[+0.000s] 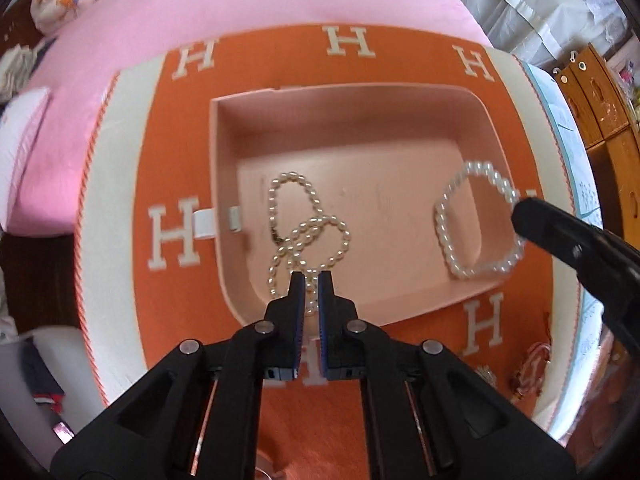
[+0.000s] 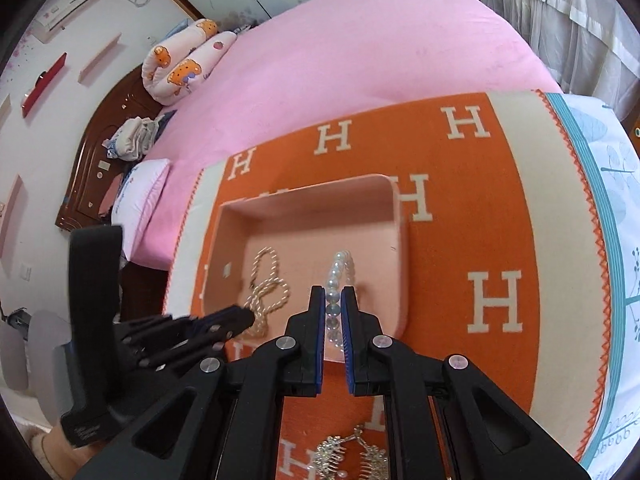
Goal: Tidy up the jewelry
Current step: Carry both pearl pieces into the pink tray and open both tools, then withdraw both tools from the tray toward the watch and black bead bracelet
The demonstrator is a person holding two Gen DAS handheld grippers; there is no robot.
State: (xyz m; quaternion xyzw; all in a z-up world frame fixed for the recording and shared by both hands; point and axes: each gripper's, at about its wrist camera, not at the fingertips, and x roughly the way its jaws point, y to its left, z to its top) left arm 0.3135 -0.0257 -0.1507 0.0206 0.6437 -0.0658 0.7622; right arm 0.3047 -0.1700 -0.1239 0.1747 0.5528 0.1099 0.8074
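A pink open box (image 1: 400, 96) sits on the orange blanket (image 1: 248, 64). My left gripper (image 1: 311, 280) is shut on a long pearl necklace (image 1: 308, 224) whose loops lie on the box floor at the left. My right gripper (image 2: 333, 294) is shut on a round pearl bracelet (image 2: 340, 268) and holds it over the box's right side. The bracelet (image 1: 476, 220) and the right gripper's tip (image 1: 532, 220) also show in the left wrist view. The necklace (image 2: 266, 284) and the left gripper (image 2: 236, 316) show in the right wrist view.
A silver hair comb (image 2: 352, 456) lies on the blanket near me. A reddish ornament (image 1: 532, 364) lies at the blanket's right edge. The pink bed (image 2: 360, 40) stretches beyond, with pillows (image 2: 180, 68) at its head. A wooden cabinet (image 1: 608, 120) stands at the right.
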